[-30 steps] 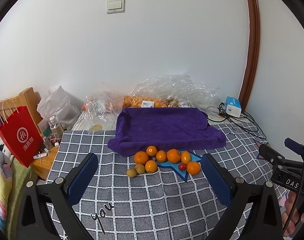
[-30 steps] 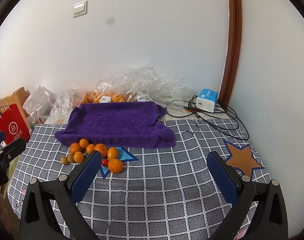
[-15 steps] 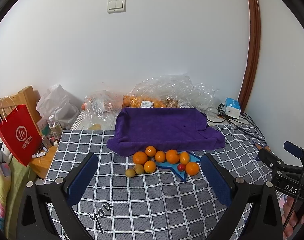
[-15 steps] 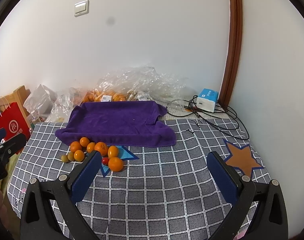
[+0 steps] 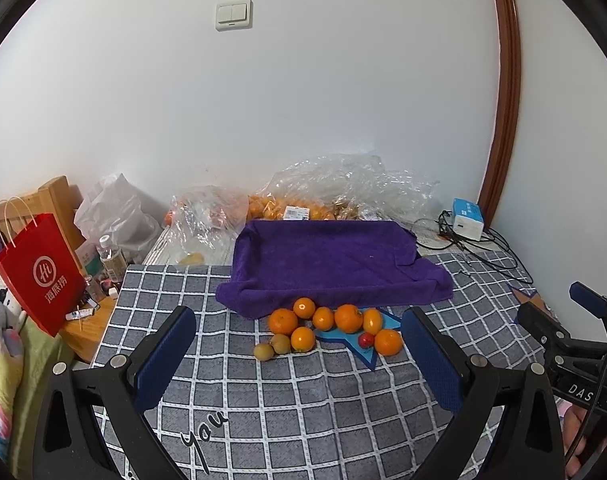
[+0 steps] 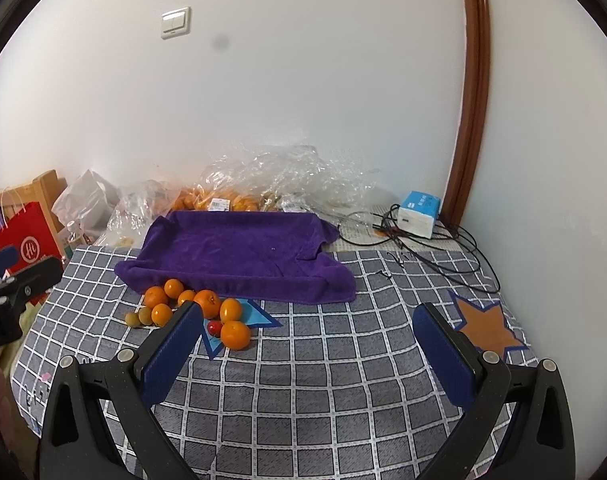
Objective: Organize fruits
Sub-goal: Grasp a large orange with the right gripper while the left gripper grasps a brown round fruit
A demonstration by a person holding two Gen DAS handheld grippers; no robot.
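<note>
- The left gripper (image 5: 299, 354) hangs above the checked cloth (image 5: 303, 412) with its jaws spread wide and nothing between the blue pads (image 5: 165, 356); it touches no fruit.
- The right gripper (image 6: 307, 350) is likewise wide and empty, held over the cloth to the right of the pile.
- Straight ahead of the left gripper, near its tips, lies the fruit pile: oranges (image 5: 283, 321) in a loose row, two kiwis (image 5: 264, 351) on its near left edge, and a small red fruit (image 5: 366, 340) beside the nearest orange (image 5: 388, 342).
- From the right gripper the same pile sits ahead and to the left, partly behind its left finger (image 6: 171, 354).
- The pile rests partly on a blue star (image 5: 343, 338) patch, just in front of the purple towel (image 5: 331, 264), which looks draped over a tray-like form.
- Further out, behind the towel, clear bags (image 5: 343, 184) hold more oranges against the wall; a second star (image 6: 487, 326) lies ahead of the right gripper's right finger.
- Handling, as a judgement: the oranges look firm, round and fairly light, apt to roll if nudged, so a grip across the widest middle with moderate squeeze suits them.
- The kiwis and the red fruit seem softer and smaller; they probably want a gentler, well-centred pinch, or they may slip out or bruise.
- Fruits touch each other, so taking an outer one first, such as the nearest orange, should disturb the rest least.
</note>
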